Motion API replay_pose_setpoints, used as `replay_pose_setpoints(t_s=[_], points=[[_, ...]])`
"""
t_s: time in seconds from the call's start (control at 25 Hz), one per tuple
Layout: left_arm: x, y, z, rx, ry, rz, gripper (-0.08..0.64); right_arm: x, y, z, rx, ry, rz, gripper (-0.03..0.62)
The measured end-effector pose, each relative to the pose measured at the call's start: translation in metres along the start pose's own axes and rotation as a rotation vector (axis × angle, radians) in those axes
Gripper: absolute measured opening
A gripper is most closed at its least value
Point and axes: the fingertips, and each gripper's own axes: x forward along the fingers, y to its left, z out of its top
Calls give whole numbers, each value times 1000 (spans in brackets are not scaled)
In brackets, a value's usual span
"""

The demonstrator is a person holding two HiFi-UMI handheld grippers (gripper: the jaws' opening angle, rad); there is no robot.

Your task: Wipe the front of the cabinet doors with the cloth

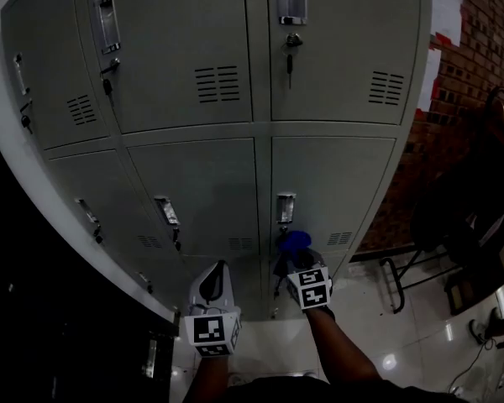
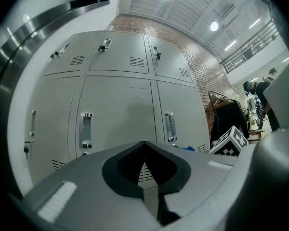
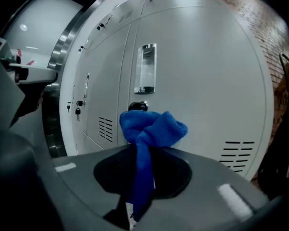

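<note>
Right gripper (image 3: 140, 174) clamps the blue cloth (image 3: 154, 126) lengthwise, its bunched end toward the cabinet door (image 3: 197, 71); left gripper (image 2: 145, 177) clenched empty.

Cabinet doors (image 1: 336, 49): uniform pale grey, each marked with a small block of dark horizontal vent slots (image 1: 217, 83). Door handles (image 1: 286, 208): bright silver metal. Cloth (image 3: 151, 126): solid vivid blue, no print. Left gripper (image 2: 144, 163): grey body with black jaw pads; its marker cube (image 1: 212, 330) carries black square patterns on white. Right gripper (image 3: 140, 146): the same grey and black, its cube (image 1: 312, 288) likewise black on white. Wall (image 1: 454, 99) right of the cabinet: red-brown brick with paler mortar lines. Floor (image 1: 403, 342): glossy off-white, showing bright light spots.
</note>
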Motion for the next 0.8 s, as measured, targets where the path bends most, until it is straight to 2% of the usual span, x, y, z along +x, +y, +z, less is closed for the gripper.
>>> replay_pose_setpoints(t_s=[0.08,0.28,0.48,0.68,0.8], points=[[-3,7,0,1,1,15,17,6,1,2,-1,15,-15,71],[-6,15,-1,-3,4,34,17,-4,-31,-2,30,35,-105,69],[-2,4,-3,-4,7,18,17,-18,-68,-8,50,40,-170,67],[5,-13,-3,-16,2,-7,17,-41,-126,-24,76,73,-282,67],[1,-13,-4,-3,16,-3,17,-47,-140,-31,68,87,-310,69]])
